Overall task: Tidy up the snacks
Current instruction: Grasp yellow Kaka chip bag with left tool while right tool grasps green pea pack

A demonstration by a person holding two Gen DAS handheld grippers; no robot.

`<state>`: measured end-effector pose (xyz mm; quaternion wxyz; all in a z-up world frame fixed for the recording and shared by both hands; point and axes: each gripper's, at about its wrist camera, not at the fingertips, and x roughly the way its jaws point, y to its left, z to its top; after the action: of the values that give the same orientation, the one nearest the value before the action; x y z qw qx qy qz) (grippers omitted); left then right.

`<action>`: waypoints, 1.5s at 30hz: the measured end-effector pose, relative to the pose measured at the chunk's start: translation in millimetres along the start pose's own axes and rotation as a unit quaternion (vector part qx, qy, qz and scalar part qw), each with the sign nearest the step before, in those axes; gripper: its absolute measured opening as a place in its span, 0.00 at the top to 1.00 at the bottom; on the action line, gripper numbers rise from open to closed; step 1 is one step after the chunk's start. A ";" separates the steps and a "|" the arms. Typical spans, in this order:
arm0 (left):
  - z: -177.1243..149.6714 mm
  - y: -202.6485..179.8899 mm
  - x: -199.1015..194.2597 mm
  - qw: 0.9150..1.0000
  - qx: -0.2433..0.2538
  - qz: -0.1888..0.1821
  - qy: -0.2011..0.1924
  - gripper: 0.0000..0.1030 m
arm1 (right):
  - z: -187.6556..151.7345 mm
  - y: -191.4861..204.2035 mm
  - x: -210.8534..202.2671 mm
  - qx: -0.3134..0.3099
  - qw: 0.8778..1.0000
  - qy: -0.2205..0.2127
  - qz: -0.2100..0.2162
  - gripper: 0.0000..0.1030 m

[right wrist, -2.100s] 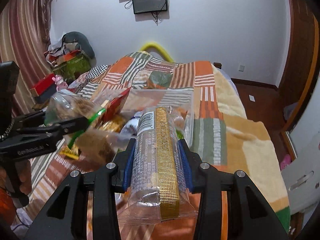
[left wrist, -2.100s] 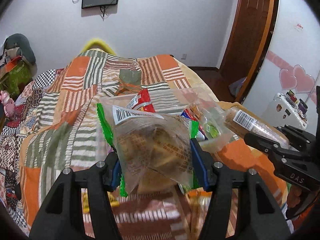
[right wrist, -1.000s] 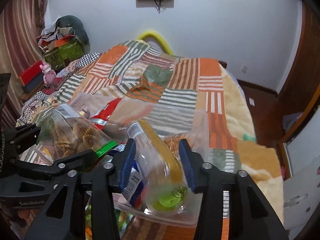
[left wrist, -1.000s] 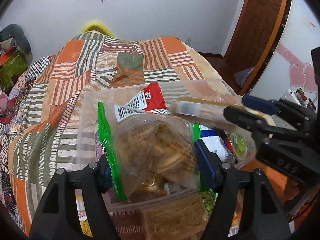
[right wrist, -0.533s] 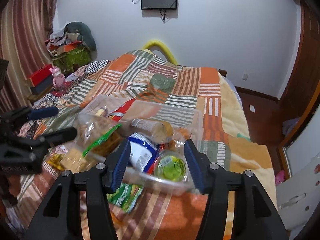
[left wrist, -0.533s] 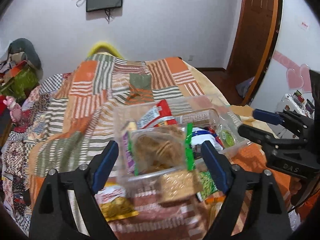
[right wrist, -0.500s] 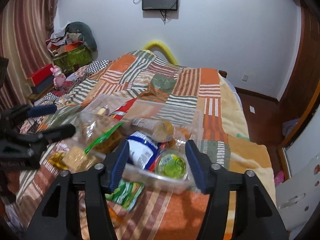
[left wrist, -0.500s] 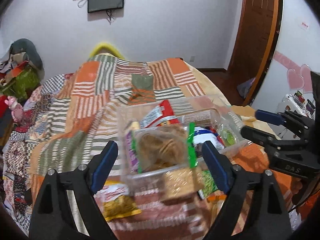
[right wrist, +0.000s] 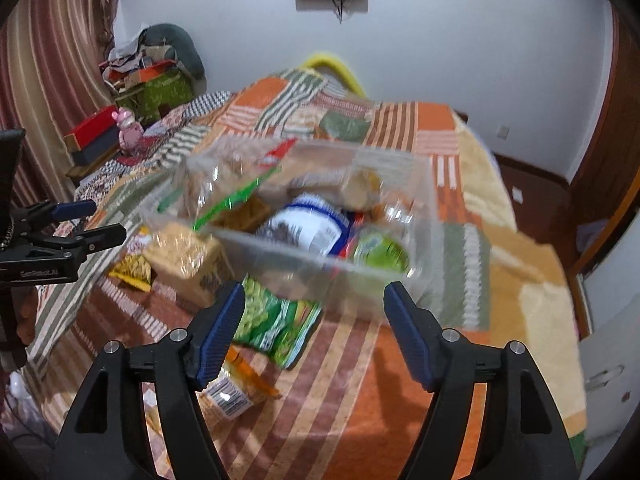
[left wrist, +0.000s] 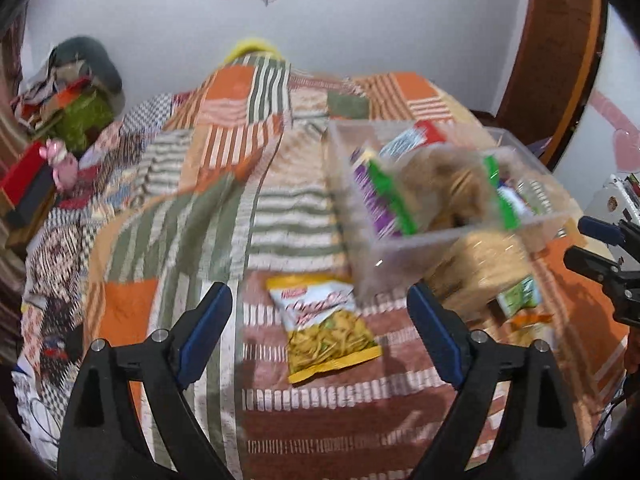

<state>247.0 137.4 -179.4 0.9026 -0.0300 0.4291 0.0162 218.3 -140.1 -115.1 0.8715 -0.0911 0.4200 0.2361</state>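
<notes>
My left gripper (left wrist: 320,320) and right gripper (right wrist: 314,316) both stand wide apart, empty. Yellow chip packet (left wrist: 326,326) lies ahead of my left; green packet (right wrist: 276,320) lies loose beside the clear bin (right wrist: 320,256), awaiting collection.

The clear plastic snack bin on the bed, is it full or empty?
Nearly full: the clear plastic bin holds a green-edged cookie bag, a blue-and-white packet and a green-lidded cup.

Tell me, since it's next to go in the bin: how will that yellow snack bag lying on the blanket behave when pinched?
The yellow snack bag lies flat and thin on the blanket, so it is probably light and floppy, sagging from a pinch. Its glossy film may be slippery. The contents look like brittle sticks, likely to crush under a hard squeeze.
</notes>
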 end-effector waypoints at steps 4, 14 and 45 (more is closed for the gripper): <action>-9.7 7.4 22.6 1.000 -0.010 -0.002 0.021 0.13 | -3.9 4.0 15.1 0.008 0.999 0.026 0.016 0.33; -19.9 9.7 63.9 0.999 -0.009 -0.012 0.049 0.16 | -0.8 22.2 43.4 -0.003 0.997 0.066 0.037 0.25; 1.0 -1.6 -25.6 0.999 -0.007 -0.015 -0.034 0.48 | -1.0 -3.4 -10.3 0.009 1.000 0.000 0.022 0.80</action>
<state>231.7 135.8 -158.8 0.9165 -0.0423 0.3976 0.0067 213.8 -146.9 -107.9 0.8668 -0.0737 0.4243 0.2515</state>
